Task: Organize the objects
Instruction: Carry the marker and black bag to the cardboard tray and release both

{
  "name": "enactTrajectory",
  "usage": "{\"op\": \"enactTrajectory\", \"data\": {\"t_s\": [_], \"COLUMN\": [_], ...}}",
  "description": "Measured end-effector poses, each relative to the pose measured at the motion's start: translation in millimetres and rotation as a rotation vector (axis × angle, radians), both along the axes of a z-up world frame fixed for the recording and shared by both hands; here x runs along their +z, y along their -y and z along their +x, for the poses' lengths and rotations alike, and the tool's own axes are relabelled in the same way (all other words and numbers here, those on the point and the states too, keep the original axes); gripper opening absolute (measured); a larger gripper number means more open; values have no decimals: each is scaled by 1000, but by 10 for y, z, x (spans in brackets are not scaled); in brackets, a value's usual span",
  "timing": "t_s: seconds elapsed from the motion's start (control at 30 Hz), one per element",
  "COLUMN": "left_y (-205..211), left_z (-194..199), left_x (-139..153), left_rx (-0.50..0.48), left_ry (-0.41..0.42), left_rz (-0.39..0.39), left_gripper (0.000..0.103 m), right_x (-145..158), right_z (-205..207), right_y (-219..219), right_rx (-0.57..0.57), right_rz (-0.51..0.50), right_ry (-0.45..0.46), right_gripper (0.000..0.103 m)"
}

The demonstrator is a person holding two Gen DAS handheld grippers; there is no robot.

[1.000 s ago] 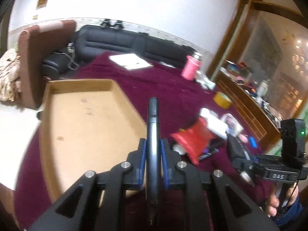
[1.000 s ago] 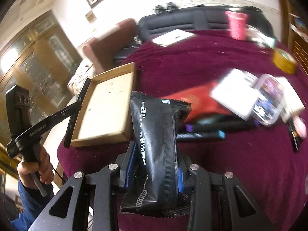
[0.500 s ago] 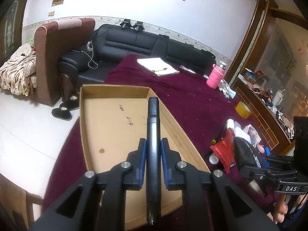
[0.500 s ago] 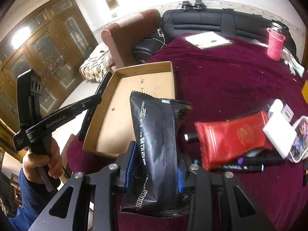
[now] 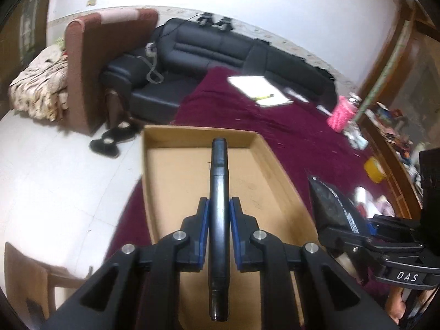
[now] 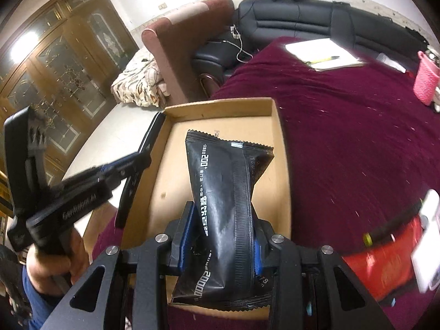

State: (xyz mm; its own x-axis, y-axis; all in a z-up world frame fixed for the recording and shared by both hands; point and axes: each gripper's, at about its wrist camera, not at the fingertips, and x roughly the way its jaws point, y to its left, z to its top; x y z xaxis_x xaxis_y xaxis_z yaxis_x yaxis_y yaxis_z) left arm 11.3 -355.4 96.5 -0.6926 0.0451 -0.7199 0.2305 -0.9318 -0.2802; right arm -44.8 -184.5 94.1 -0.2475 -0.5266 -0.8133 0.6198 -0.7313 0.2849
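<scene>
My left gripper is shut on a black marker pen and holds it over the shallow cardboard tray. My right gripper is shut on a black snack packet and holds it above the same tray, near its front. The packet and right gripper also show in the left wrist view at the tray's right side. The left gripper shows in the right wrist view at the tray's left rim. The tray floor looks bare.
The tray sits at the edge of a table with a maroon cloth. A red packet, a white box and pens lie to the right. A notepad, pink cup and yellow tape roll lie farther off. A black sofa is behind.
Both grippers have swung left, from the pile of objects toward the tray. The marker and the black packet now hang over the tray. Neither grip has changed.
</scene>
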Motion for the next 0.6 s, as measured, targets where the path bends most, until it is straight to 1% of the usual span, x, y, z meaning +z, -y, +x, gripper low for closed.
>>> {"op": "enactTrajectory", "data": {"t_s": [0.07,0.17,0.27,0.33,0.43,0.5,0.6], "left_y": [43,126,209,268,336,369,395], "left_z": [-129,-316,-441,-491,-520,-522,-485], "left_x": [-56,-162,-221,-242,-273,-299,-294], "left_rx": [-3,21,49,51,63,66,66], "left_ry": [29,74,96,102,112,116,107], "left_rz": [6,9,-4,6,-3,-1,-10], "left_gripper": [15,15,15,15,15,15,15], "right_x": [-81,-203,-345,-392,-454,-493,-552], "right_z": [-163,-334,-494,-558,-570,-585,-576], "right_y": [176,383,561,651,789,839,929], "right_rx": [-2,-4,-9,-4,2,10,18], "right_rz": [14,26,38,40,81,96,131], "right_ry": [19,57,90,100,64,63,27], "right_gripper": [38,38,38,38,38,38,38]}}
